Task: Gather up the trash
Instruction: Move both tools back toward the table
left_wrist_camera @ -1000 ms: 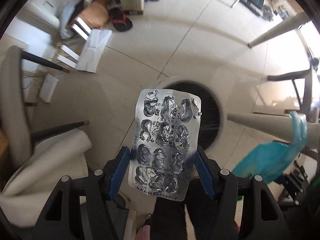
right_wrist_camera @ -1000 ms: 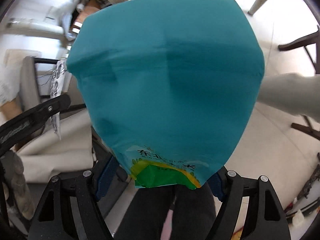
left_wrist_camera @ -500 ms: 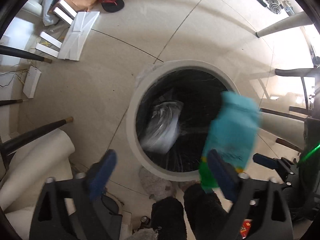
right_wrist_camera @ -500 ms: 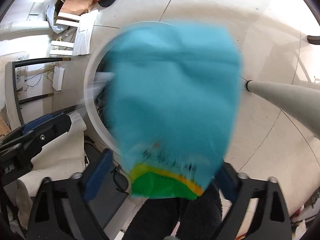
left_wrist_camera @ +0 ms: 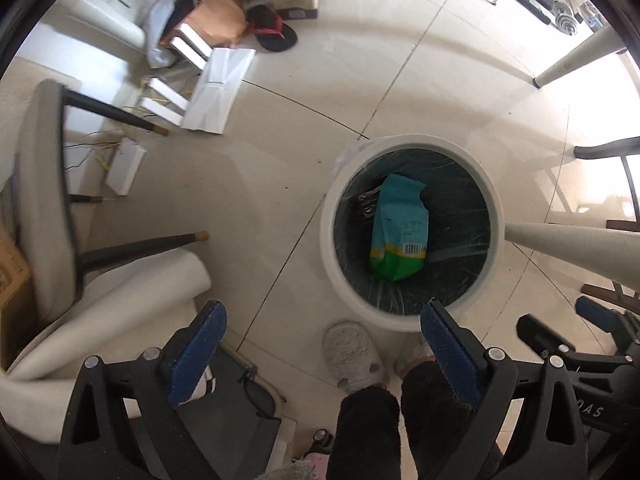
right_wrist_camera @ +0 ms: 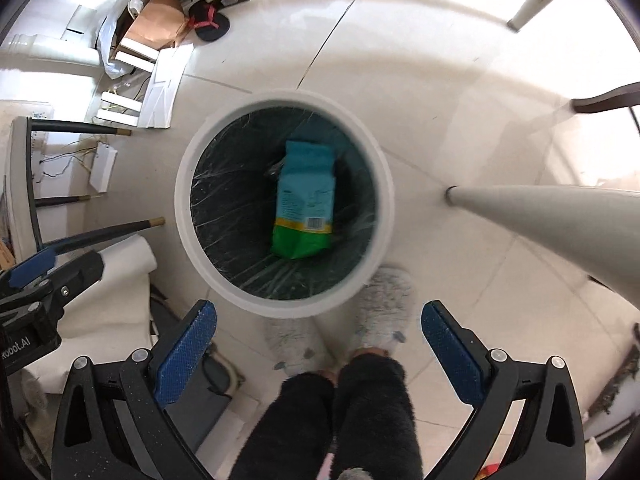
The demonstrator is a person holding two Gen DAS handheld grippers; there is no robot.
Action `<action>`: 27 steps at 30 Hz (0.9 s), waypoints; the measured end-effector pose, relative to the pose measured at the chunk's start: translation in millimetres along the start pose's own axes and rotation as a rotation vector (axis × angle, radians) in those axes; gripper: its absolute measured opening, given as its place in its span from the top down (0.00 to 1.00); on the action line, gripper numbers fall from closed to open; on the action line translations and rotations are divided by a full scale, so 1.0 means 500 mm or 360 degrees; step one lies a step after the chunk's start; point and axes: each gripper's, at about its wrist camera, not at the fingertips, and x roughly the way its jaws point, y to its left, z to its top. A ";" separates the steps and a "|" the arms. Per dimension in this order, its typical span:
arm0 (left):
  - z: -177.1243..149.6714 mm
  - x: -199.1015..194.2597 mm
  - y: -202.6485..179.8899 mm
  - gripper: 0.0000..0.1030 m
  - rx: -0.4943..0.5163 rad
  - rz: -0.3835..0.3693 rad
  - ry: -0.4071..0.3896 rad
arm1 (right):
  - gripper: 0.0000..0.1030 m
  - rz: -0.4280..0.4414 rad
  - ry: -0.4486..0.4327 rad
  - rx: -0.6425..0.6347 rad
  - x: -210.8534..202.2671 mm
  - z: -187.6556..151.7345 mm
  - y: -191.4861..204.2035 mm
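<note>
Both tools, left (left_wrist_camera: 323, 338) and right (right_wrist_camera: 319, 335), point down over the bin (right_wrist_camera: 384, 184), jaws just opened wide, nothing between them. Bag (right_wrist_camera: 306, 200) lies in the bin ahead of the fingertips, dropped as trash; the foil pack (left_wrist_camera: 366, 202) shows beside it.

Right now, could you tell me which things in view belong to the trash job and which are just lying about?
Part of the job:
- bin, white rim, dark liner
- teal bag lying inside it
- foil pack, mostly hidden under the bag
- left gripper and right gripper, both open and empty

Just lying about:
- sandal
- white boxes
- chair
- table leg
</note>
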 end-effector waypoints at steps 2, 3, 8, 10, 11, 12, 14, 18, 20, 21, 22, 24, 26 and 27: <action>-0.020 -0.042 0.009 0.03 -0.0016 0.0005 -0.0020 | 0.00 -0.0046 -0.0022 0.0001 -0.038 -0.008 0.010; -0.029 -0.065 0.014 0.03 -0.0023 0.0005 -0.0028 | 0.00 -0.0053 -0.0036 0.0004 -0.064 -0.016 0.015; -0.078 -0.196 0.034 0.03 -0.0047 -0.0005 -0.0063 | 0.00 -0.0067 -0.0073 -0.0013 -0.201 -0.070 0.028; -0.100 -0.252 0.039 0.03 -0.0048 -0.0008 -0.0083 | 0.00 -0.0054 -0.0094 -0.0029 -0.258 -0.090 0.041; -0.110 -0.280 0.040 0.03 -0.0047 -0.0011 -0.0095 | 0.00 -0.0054 -0.0107 -0.0040 -0.289 -0.101 0.047; -0.119 -0.308 0.042 0.03 -0.0046 -0.0011 -0.0105 | 0.00 -0.0053 -0.0124 -0.0048 -0.320 -0.111 0.053; -0.138 -0.364 0.045 0.03 -0.0052 -0.0027 -0.0124 | 0.00 -0.0035 -0.0151 -0.0065 -0.384 -0.133 0.064; -0.163 -0.474 0.049 0.03 -0.0059 -0.0045 -0.0186 | 0.00 -0.0001 -0.0213 -0.0081 -0.519 -0.173 0.075; -0.173 -0.531 0.044 0.03 -0.0056 -0.0052 -0.0242 | 0.00 0.0029 -0.0247 -0.0072 -0.585 -0.187 0.075; -0.172 -0.558 0.042 0.03 -0.0053 -0.0051 -0.0271 | 0.00 0.0044 -0.0268 -0.0063 -0.621 -0.192 0.072; -0.171 -0.587 0.038 0.03 -0.0049 -0.0054 -0.0303 | 0.00 0.0058 -0.0292 -0.0052 -0.655 -0.196 0.070; -0.161 -0.641 0.028 0.03 -0.0040 -0.0053 -0.0371 | 0.00 0.0098 -0.0341 -0.0023 -0.723 -0.194 0.061; -0.142 -0.691 0.021 0.03 -0.0035 -0.0051 -0.0438 | 0.00 0.0121 -0.0402 0.0004 -0.790 -0.183 0.046; -0.128 -0.713 0.018 0.03 -0.0035 -0.0048 -0.0469 | 0.00 0.0126 -0.0431 0.0010 -0.822 -0.172 0.038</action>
